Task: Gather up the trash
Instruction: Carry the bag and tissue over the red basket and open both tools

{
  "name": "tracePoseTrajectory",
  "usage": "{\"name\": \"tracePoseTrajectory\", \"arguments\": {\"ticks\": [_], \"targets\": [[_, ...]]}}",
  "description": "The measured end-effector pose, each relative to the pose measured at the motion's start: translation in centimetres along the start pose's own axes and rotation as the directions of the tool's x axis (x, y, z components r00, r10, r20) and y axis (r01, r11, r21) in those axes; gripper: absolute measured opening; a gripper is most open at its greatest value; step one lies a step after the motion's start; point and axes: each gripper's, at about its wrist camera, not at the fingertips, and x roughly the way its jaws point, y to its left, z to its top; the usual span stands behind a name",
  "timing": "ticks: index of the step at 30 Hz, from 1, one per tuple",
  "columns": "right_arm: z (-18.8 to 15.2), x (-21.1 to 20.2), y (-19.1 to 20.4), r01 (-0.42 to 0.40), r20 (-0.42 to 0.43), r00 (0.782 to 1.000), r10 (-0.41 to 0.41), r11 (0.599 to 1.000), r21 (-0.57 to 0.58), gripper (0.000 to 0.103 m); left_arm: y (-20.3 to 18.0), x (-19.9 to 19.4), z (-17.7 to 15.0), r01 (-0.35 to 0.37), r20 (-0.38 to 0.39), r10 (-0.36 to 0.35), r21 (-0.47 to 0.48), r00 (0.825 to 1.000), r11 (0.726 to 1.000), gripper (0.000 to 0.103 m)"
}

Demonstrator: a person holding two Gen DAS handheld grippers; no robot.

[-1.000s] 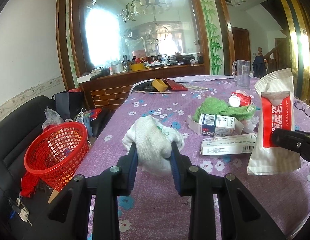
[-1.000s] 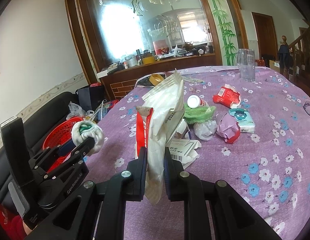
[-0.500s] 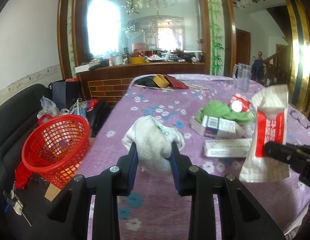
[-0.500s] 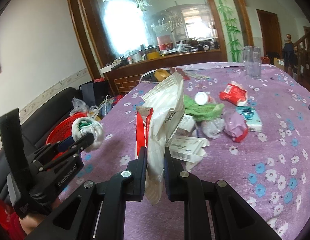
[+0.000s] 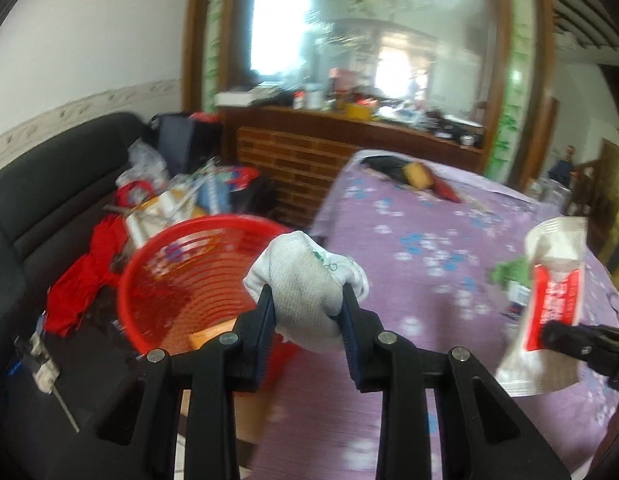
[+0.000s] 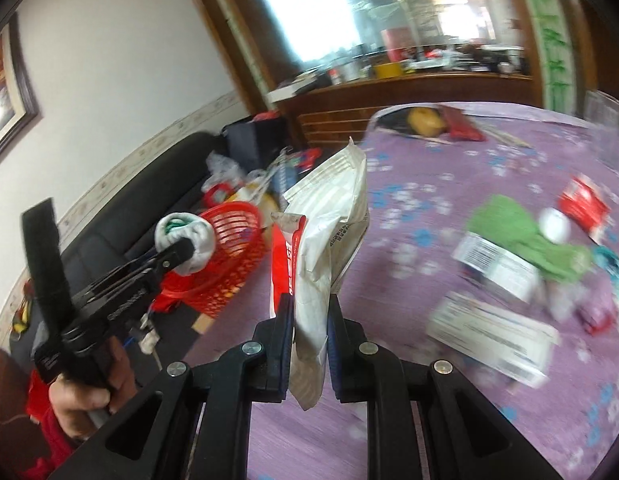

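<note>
Tongs (image 5: 307,304) tilted down beside basket (image 5: 181,280)

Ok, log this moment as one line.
left gripper: shut on white glove | right gripper: shut on white-red wrapper | red basket: beside table, ahead

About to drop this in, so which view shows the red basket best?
The left wrist view: the red basket fills the frame's left, its open mouth and contents visible behind the left gripper's white glove. The right wrist view shows it small, sideways, partly hidden.
</note>
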Motion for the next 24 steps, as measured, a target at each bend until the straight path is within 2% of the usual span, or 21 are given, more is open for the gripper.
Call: {"name": "tracePoseTrajectory", "arguments": {"ticks": [7,15,16,18,19,20,22,24], "targets": [[3.4,5.6,5.4,-0.054,-0.065,0.997,0.048,0.995,-0.08,0.017,6.7,3.7,1.3,-0.044,-0.102,0.035,-0.087,0.994,0.995,0.03],[6.1,13.2,9.5,-0.059,-0.134,0.99,0.043,0.991,-0.124,0.017,8.4,4.7,1.9,-0.074,-0.103,0.069,-0.051,0.992,0.996,0.03],[6.4,14.0,9.9,-0.059,-0.145,0.989,0.04,0.991,-0.124,0.017,8.5,4.7,2.0,-0.072,-0.101,0.067,-0.05,0.993,0.996,0.034],[6.8,15.5,10.5,-0.067,-0.164,0.985,0.047,0.991,-0.116,0.018,8.7,4.8,2.0,-0.074,-0.092,0.068,-0.061,0.993,0.995,0.05],[6.9,16.1,10.8,-0.065,-0.17,0.984,0.046,0.991,-0.113,0.018,8.9,4.8,2.1,-0.08,-0.086,0.074,-0.071,0.994,0.994,0.065],[7.2,16.8,10.9,-0.055,-0.174,0.984,0.034,0.992,-0.114,0.023,9.0,4.7,2.2,-0.08,-0.074,0.074,-0.081,0.994,0.994,0.07],[7.4,17.3,10.8,-0.052,-0.173,0.984,0.033,0.993,-0.106,0.032,9.1,4.4,2.3,-0.078,-0.058,0.073,-0.091,0.996,0.993,0.07],[7.3,16.6,10.1,-0.053,-0.157,0.987,0.038,0.994,-0.092,0.032,9.0,4.2,2.3,-0.077,-0.059,0.072,-0.096,0.996,0.992,0.07]]}}
